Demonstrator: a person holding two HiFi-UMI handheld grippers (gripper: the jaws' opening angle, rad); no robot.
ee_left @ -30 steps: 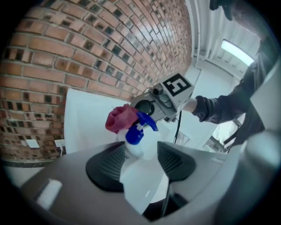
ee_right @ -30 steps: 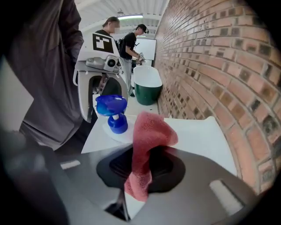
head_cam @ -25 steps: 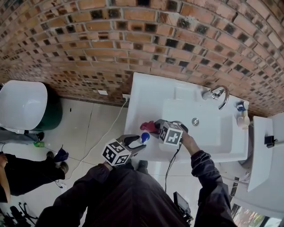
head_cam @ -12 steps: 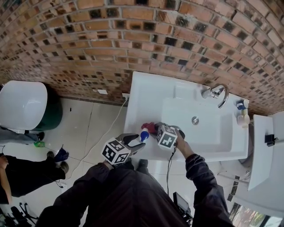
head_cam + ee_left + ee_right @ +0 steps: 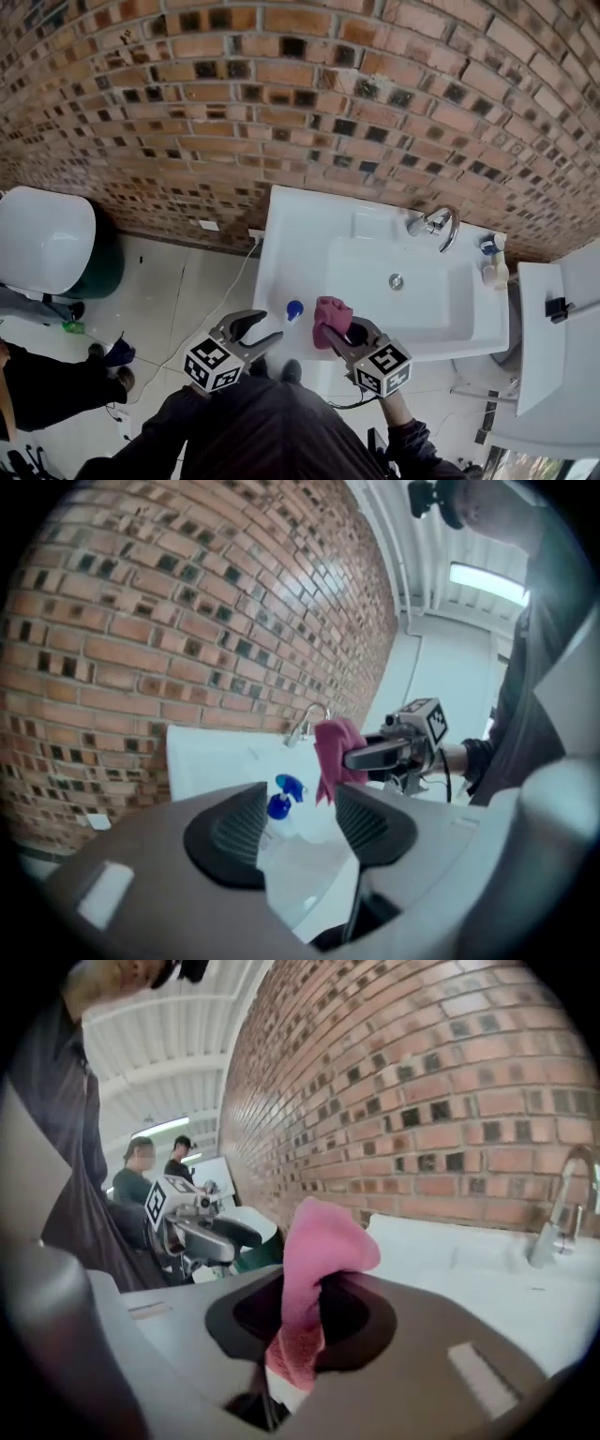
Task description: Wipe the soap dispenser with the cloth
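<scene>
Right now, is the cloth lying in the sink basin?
No, the pink cloth is clamped between the jaws of the right gripper.

Before the sink [image 5: 279,246]
Soap dispenser [image 5: 294,308] in left gripper [image 5: 271,327]; cloth [image 5: 331,316] in right gripper [image 5: 339,337], just right of it.

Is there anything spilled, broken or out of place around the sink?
Nothing stands out. The sink shows no spill, the soap dispenser looks intact, and the pink cloth is simply bunched in the right gripper.
</scene>
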